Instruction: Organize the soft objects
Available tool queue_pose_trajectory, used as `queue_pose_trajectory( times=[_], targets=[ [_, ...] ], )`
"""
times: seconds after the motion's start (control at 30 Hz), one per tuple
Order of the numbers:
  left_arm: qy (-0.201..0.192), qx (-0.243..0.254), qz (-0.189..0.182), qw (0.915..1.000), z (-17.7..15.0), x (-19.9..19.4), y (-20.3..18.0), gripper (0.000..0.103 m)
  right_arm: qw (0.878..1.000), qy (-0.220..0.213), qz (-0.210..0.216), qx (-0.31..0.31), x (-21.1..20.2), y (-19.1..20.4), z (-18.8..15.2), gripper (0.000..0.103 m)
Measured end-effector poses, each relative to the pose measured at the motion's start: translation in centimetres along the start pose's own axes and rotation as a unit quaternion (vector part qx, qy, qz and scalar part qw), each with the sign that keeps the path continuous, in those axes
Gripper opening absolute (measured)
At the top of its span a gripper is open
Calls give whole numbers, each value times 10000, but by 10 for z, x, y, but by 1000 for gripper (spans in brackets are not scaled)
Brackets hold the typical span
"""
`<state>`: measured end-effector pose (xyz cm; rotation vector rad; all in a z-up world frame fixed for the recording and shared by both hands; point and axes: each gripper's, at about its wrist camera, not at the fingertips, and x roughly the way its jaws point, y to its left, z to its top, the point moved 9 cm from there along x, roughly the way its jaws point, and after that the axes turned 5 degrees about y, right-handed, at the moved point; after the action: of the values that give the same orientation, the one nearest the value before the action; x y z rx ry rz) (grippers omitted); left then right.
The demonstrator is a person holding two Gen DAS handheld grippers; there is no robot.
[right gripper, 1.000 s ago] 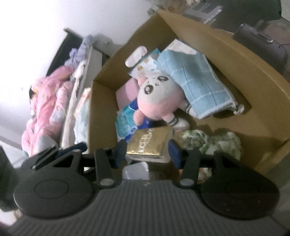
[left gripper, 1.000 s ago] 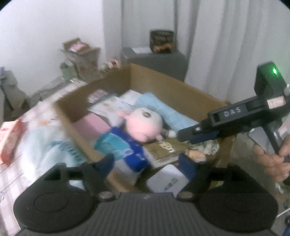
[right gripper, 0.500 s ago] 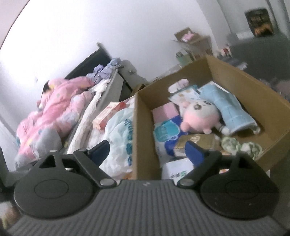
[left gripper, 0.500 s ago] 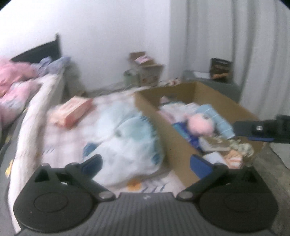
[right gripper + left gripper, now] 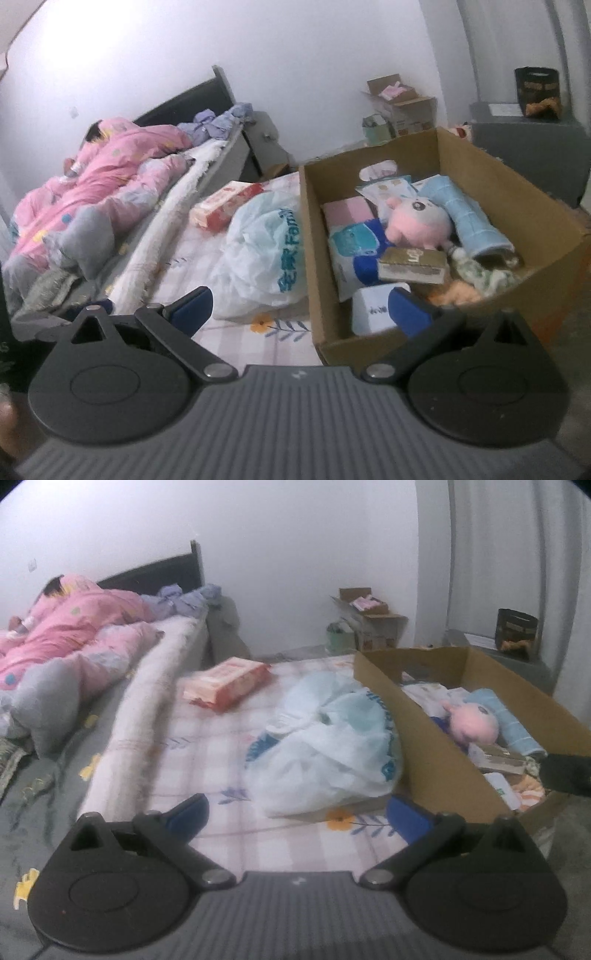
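Observation:
An open cardboard box [image 5: 517, 177] stands on the bed's checked sheet [image 5: 236, 343]. In it lie a pink plush toy [image 5: 421, 221], a light blue towel [image 5: 469, 218], a blue-and-white pack [image 5: 354, 243], a gold box [image 5: 413, 264] and green floral cloth [image 5: 480, 273]. A white plastic bag [image 5: 262, 251] rests against the box's left wall. My right gripper [image 5: 301, 308] hangs before the box's near corner, jaws opening, nothing between them. My left gripper [image 5: 297, 812] is open and empty above the sheet, near the bag [image 5: 325, 753], with the box [image 5: 436, 760] and plush [image 5: 476, 725] to its right.
A red-and-pink pack [image 5: 229, 681] lies on the sheet behind the bag. A pink quilt [image 5: 66, 642] is heaped at the far left, with dark hair showing at its top. Small cartons [image 5: 402, 107] stand by the wall and a grey cabinet [image 5: 528, 140] behind the box.
Both grippers have pulled back from over the box and swung left, so the bed and quilt now show. Both jaws have spread wider. The plush stays in the box.

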<state>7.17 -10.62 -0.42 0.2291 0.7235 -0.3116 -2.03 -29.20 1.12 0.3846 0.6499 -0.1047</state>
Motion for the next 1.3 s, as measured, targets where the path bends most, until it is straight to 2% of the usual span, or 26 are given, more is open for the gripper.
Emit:
queue_pose_trajectory(
  times=[0.23, 0.37, 0.53, 0.67, 0.87, 1.3],
  targets=[
    [81, -94, -196, 9997, -5, -9, 0, 103, 9993, 124, -345, -68, -6, 2, -15, 102],
    [176, -276, -499, 9982, -13, -12, -6, 103, 9981, 356, -508, -3, -4, 0, -24, 102],
    [436, -69, -678, 9967, -23, -10, -24, 103, 9959, 571, -688, -95, -4, 0, -36, 102],
    [714, -177, -802, 9941, -28, -3, -30, 103, 9936, 708, -821, -317, 0, 1, -42, 102],
    [925, -329, -814, 9918, -31, 4, -32, 103, 9911, 817, -990, -361, 9, -11, -40, 102],
    [1051, -175, -808, 9910, -32, 6, -52, 102, 9895, 842, -1161, -160, 11, -35, -40, 102]
  ],
)
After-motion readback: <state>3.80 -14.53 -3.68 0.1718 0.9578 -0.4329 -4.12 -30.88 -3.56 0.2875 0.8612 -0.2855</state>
